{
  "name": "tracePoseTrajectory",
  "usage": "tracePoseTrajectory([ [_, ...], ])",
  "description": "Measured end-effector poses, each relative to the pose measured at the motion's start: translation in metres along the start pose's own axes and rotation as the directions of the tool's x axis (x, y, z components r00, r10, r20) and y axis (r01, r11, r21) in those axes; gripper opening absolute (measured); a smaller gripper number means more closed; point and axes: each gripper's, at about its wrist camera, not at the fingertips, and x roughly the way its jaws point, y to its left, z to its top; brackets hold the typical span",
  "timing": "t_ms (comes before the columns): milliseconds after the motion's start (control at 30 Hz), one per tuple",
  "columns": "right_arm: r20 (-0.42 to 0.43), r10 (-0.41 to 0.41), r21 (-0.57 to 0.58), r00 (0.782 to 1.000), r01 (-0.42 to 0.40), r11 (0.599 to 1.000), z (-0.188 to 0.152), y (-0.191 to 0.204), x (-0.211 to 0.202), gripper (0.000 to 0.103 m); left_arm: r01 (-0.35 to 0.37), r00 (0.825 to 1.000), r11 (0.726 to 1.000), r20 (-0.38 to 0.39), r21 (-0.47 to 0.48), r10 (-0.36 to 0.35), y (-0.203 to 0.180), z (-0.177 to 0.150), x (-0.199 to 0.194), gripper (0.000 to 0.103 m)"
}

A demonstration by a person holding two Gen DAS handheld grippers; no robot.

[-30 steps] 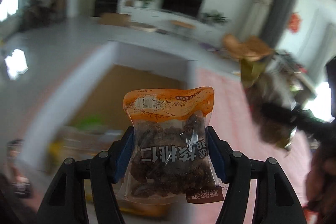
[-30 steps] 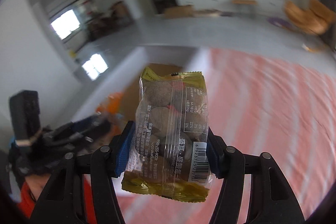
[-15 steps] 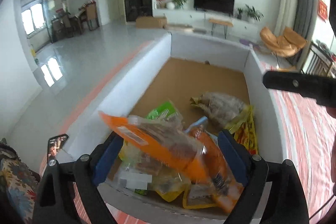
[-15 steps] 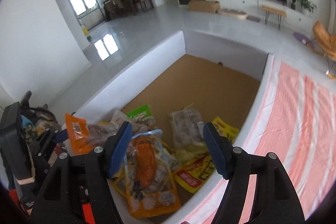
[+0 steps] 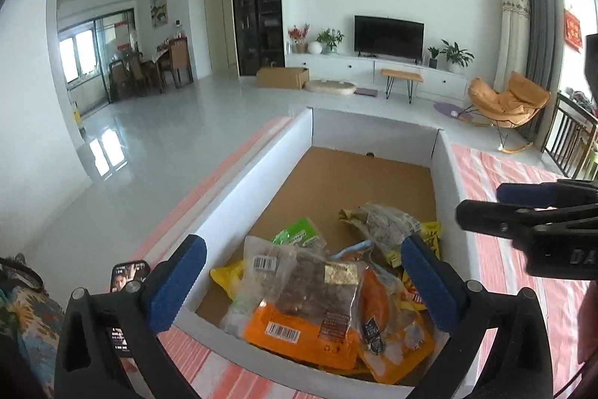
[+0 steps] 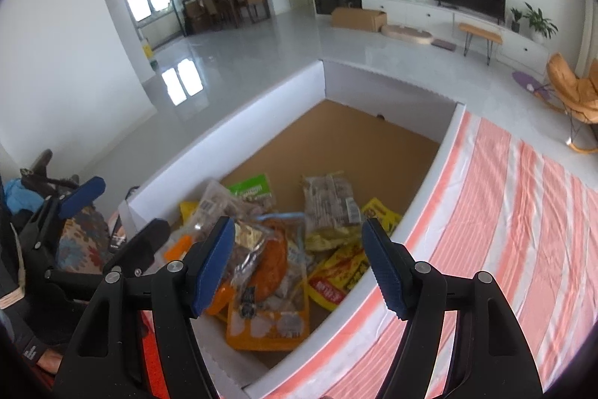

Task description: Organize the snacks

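Note:
A white cardboard box [image 5: 269, 174] with a brown floor holds a heap of several snack packs. The orange walnut pack [image 5: 299, 331] lies on top at the near end, under my left gripper [image 5: 302, 249]. That gripper's jaws are opening wide and press on nothing. The clear pack with yellow ends [image 6: 329, 200] lies further in, beyond my right gripper [image 6: 297, 230], which is open and empty above the heap. In the right wrist view the box [image 6: 231, 133] and my left gripper [image 6: 119, 215] show at the left. My right gripper [image 5: 482, 202] reaches in from the right edge of the left wrist view.
The box stands on an orange and white striped cloth [image 6: 504, 230]. A phone [image 5: 127, 277] lies by the box's near left corner, beside a patterned fabric [image 6: 80, 245]. The far half of the box floor is bare. Behind lie a tiled floor, a TV unit and an orange chair.
A second ago each gripper was shut on a snack pack. Both packs were let go and now lie in the box. Both grippers tipped downward over it, and the left jaws spread wider.

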Motion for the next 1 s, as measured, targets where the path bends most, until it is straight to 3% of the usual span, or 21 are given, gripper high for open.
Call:
tracePoseTrajectory([
  [200,0.0,-0.036,-0.022,0.999,0.036,0.999,0.0,0.007,-0.004,0.074,-0.079,0.996,0.997,-0.049,0.004,0.079,0.009,-0.006,0.009,0.103],
  [667,-0.004,-0.035,-0.051,0.999,0.035,0.998,-0.004,0.018,-0.001,0.074,-0.057,0.994,0.998,-0.09,-0.021,0.054,0.016,-0.004,0.01,0.103],
  [1000,-0.014,-0.033,-0.043,0.999,0.032,0.999,-0.002,0.02,0.002,0.074,-0.001,0.993,0.999,-0.121,-0.046,-0.005,0.022,-0.002,0.012,0.103],
])
